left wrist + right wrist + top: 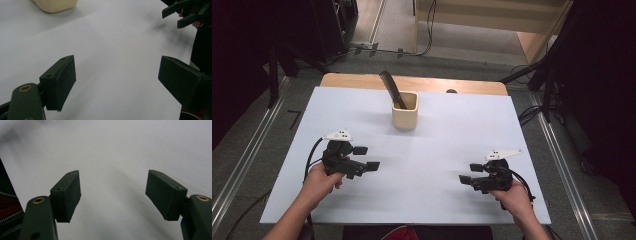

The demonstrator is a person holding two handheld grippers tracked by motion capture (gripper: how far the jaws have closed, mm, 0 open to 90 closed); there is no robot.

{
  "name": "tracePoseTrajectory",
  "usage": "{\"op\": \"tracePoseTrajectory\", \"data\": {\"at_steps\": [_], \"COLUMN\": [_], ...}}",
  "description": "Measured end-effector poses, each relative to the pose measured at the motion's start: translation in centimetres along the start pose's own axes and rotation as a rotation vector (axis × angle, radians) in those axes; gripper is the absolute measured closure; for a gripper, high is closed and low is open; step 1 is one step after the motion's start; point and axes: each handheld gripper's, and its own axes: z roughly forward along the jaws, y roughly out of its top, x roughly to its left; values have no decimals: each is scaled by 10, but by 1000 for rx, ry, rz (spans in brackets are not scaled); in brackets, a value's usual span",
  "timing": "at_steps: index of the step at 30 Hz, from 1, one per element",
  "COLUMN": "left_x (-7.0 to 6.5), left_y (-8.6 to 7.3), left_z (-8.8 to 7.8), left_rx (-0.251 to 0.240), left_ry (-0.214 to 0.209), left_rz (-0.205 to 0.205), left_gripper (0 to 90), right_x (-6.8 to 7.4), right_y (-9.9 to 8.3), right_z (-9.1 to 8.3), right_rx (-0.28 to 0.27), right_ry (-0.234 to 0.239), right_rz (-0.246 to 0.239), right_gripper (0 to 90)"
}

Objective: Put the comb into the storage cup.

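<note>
A white desk [437, 175] seen from above. A cream cup [405, 111] stands near its far edge, with a dark comb [391, 88] leaning out of it. Near the front edge, a person's hands hold the left tool [366, 157] and right tool [470, 173], both with jaws apart and empty, well apart from the cup.

One cup [405, 117] stands on the counter [447, 150], with one dark comb [391, 88] in it. Two grippers are there, the left [364, 157] and the right [472, 173], each with two jaws.
</note>
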Motion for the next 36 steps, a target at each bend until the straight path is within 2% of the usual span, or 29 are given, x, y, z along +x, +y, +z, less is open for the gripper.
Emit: {"op": "tracePoseTrajectory", "data": {"at_steps": [3, 15, 26, 36], "left_x": [-2, -6, -8, -6], "left_y": [-4, -21, -30, -30], "left_z": [-1, -9, -14, -14], "left_rx": [3, 43, 69, 75], "left_ry": [16, 40, 89, 87], "left_rz": [18, 16, 33, 28], "left_gripper": [158, 157, 157, 157], "right_x": [0, 0, -2, -2], "right_y": [0, 0, 0, 0], "right_z": [0, 1, 2, 2], "right_rx": [-1, 1, 0, -2], "right_ry": [0, 2, -5, -4], "right_rz": [-1, -1, -4, 0], "right_gripper": [263, 263, 263, 262]}}
